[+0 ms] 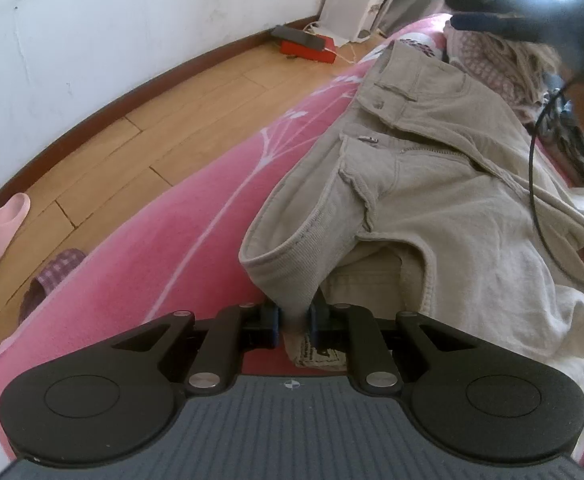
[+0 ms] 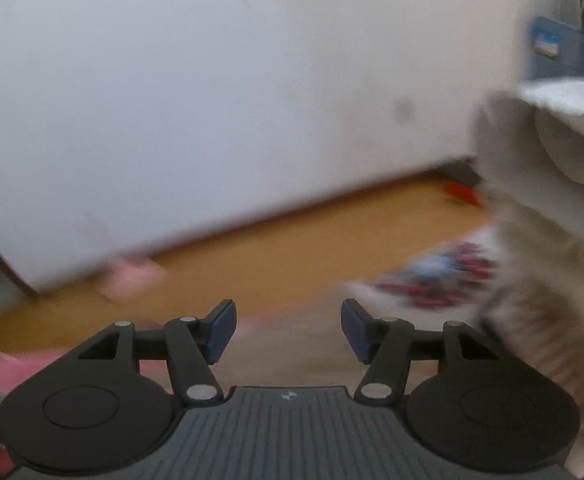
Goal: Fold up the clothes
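Your left tool (image 1: 295, 316) pinches a ribbed cuff of the beige trousers (image 1: 412, 168), which lie spread on the pink bed (image 1: 164, 248), their waistband toward the far end. Left of the bed, a pink slipper (image 1: 0, 230) sits on the floor. Your right tool (image 2: 288, 334) is spread, holding nothing, beside blurred pale cloth (image 2: 540, 280).

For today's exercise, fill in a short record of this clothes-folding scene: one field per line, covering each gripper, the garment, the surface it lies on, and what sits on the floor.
left gripper: shut on the hem of the khaki trousers
right gripper: open, nothing between its fingers; the view is blurred
garment: khaki trousers spread out, waistband at the far end
surface: pink bedspread with a white line pattern
floor: wooden boards, a pink slipper, a red box by the wall
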Motion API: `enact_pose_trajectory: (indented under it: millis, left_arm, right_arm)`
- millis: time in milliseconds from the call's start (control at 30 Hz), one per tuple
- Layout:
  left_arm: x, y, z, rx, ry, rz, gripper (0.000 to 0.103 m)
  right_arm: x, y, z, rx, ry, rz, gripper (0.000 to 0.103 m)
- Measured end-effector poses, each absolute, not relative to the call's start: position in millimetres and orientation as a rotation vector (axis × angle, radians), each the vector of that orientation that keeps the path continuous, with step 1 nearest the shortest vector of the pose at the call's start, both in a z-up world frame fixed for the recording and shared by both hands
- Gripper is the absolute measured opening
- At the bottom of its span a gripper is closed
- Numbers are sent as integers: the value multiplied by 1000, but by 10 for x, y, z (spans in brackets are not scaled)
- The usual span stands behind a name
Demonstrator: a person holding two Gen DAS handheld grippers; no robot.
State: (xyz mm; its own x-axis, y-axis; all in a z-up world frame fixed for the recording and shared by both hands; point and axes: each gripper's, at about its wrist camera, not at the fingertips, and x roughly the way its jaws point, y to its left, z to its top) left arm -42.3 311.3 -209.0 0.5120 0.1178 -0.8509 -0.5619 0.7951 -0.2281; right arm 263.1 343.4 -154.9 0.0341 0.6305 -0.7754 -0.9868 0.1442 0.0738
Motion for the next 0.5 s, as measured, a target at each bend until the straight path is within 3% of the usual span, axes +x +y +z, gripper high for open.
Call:
enact_pose_trajectory:
  millis: [100, 233, 267, 300, 367, 400, 500]
  left_arm:
    - [-444, 3111, -2102, -524, 944, 426, 14]
    - [-442, 3106, -2070, -525, 922, 438, 14]
    - [-438, 3104, -2056, -525, 916, 443, 14]
    - [-433, 3103, -2041, -526, 910, 448, 14]
    - [-424, 3101, -2013, -527, 897, 458, 13]
    - [-420, 3100, -1999, -527, 891, 463, 13]
    - [-406, 3097, -1957, -528, 872, 479, 10]
  right_arm:
    - [2691, 3667, -1866, -692, 785, 1290, 61]
    - [2884, 3744, -2154, -616, 960, 1309, 64]
    - [2895, 3738, -2159, -610, 977, 1316, 58]
    - [2895, 3735, -2132, -609, 986, 1324, 37]
    - [2848, 3694, -2052, -612, 978, 1340, 16]
    - [2772, 3657, -1960, -609, 937, 1345, 10]
    - [2556, 3507, -1611, -564, 761, 1344, 9]
